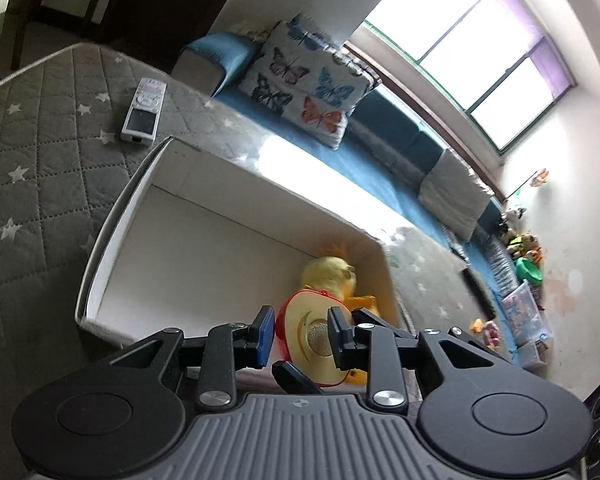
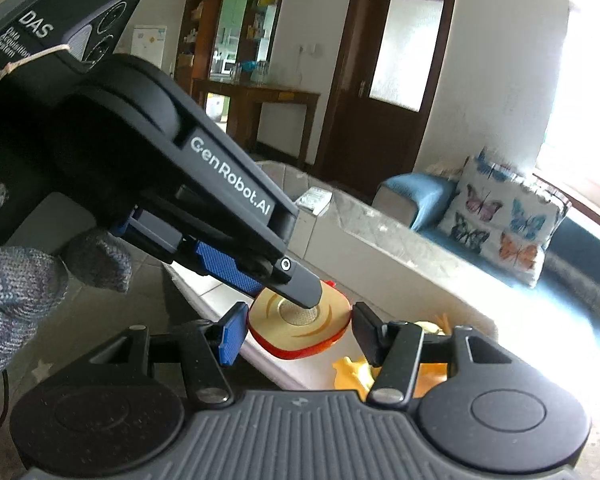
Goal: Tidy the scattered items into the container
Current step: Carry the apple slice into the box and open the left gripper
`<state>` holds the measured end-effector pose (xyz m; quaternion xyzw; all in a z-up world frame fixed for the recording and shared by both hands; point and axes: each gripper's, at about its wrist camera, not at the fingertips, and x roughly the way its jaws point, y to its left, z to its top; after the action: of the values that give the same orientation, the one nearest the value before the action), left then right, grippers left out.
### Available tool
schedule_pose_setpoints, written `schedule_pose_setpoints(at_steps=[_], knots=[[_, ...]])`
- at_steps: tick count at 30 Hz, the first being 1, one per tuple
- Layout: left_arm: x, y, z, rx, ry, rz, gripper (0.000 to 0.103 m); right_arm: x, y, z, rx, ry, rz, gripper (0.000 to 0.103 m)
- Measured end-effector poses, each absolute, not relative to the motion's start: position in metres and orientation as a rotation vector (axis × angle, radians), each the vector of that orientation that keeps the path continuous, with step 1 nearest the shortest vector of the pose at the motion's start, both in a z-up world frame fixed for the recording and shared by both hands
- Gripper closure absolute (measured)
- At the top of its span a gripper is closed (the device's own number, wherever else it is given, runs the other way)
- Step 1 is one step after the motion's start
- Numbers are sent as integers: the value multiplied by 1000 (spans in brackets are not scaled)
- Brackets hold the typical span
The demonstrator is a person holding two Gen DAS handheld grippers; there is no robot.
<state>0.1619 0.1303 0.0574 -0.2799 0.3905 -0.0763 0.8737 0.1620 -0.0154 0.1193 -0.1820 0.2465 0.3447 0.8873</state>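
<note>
A red and yellow disc-shaped toy [image 1: 312, 334] with a small speaker grille sits between my left gripper's [image 1: 300, 330] fingers, over the near end of a white box [image 1: 112, 240]. In the right wrist view the same toy [image 2: 300, 326] lies between my right gripper's [image 2: 298, 330] fingers, and the left gripper's [image 2: 260, 276] fingers clamp it from above. The right jaws stand a little wider than the toy. A yellow plush [image 1: 332, 276] and yellow plastic toys [image 2: 354, 372] lie in the box.
A white remote [image 1: 144, 110] lies on the grey star-patterned quilt [image 1: 40, 152]. A blue sofa with a butterfly cushion [image 1: 304, 80] runs behind the box. More toys [image 1: 524, 248] lie along the far wall. A wooden table [image 2: 260, 100] and door stand behind.
</note>
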Motion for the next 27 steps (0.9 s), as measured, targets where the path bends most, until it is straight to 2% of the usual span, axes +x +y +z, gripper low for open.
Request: schedule_pose_setpoints(at_steps=[13,27], knots=[[210,146,12,-617,970,-102,72,221,0,81,-372,714,792,46],[210,148,8,-610,972,-77,71,219,-7,78,-331,771,792,45]])
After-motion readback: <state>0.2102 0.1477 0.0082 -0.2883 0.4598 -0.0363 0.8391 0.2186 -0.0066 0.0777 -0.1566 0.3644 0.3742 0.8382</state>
